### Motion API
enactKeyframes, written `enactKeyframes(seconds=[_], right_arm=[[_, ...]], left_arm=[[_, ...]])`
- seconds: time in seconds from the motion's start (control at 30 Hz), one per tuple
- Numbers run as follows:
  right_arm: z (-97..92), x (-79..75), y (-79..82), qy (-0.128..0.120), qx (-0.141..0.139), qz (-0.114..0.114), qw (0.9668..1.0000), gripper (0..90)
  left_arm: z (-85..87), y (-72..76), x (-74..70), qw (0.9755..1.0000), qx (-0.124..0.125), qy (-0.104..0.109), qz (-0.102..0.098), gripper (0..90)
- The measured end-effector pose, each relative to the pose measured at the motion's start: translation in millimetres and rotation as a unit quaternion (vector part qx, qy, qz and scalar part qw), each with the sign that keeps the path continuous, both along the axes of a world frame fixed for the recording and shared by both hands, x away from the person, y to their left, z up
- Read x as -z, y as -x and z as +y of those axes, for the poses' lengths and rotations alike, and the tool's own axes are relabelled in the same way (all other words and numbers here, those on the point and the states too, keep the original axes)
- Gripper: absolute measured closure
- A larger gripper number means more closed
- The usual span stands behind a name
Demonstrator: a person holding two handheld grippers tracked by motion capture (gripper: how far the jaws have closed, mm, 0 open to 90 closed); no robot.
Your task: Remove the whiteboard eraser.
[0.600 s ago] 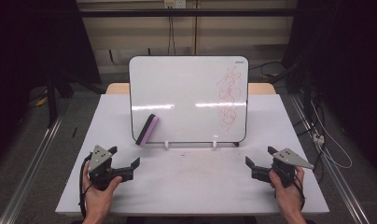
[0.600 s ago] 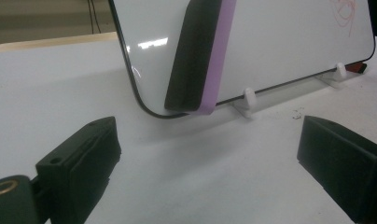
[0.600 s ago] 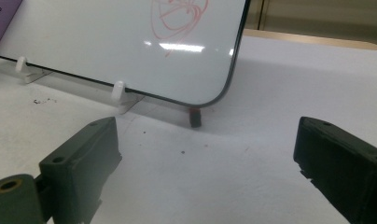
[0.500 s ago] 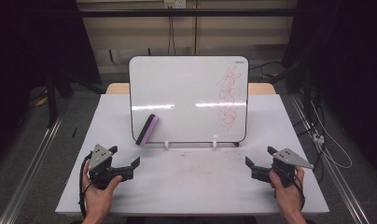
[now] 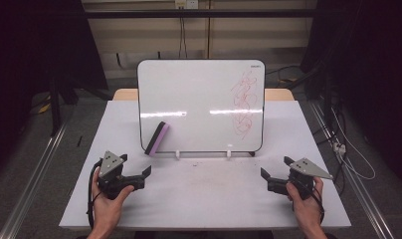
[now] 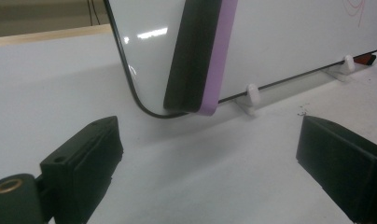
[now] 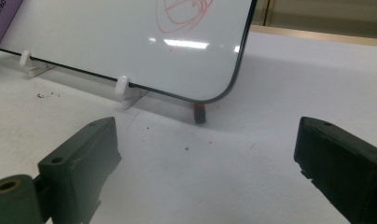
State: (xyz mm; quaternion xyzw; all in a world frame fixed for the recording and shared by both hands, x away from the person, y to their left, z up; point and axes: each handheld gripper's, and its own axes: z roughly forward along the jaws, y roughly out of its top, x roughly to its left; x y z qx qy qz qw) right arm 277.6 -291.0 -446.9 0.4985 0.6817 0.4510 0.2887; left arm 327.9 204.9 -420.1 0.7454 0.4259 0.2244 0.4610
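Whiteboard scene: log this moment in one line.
left hand-held gripper: open, empty | right hand-held gripper: open, empty | eraser: on whiteboard | red scribble: unerased

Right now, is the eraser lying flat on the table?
No, the eraser leans on the whiteboard's lower left corner.

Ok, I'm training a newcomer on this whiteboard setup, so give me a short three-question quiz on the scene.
1. True or false: the left gripper holds the eraser.
2. Where on the whiteboard is the red scribble: a) left side, b) right side, c) centre?
3. What is the right gripper holding?

Key: 1. False, its jaws are open and the eraser rests against the whiteboard. 2. b. 3. Nothing, its jaws are open.
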Motion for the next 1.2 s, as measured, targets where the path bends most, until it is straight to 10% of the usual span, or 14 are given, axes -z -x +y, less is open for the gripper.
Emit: enactKeyframes(seconds=[0.9,1.2], right_arm=[[1.9,0.5,-3.5,0.0,0.004,0.004,1.0,6.0],[2.5,1.1,-3.0,0.001,0.001,0.005,1.0,5.9]], left_arm=[[-35.9,-51.2,-44.4,0.998,0.007,-0.057,-0.029,11.9],[-40.3,-50.3,-22.5,0.9963,0.006,-0.086,-0.003,16.9]])
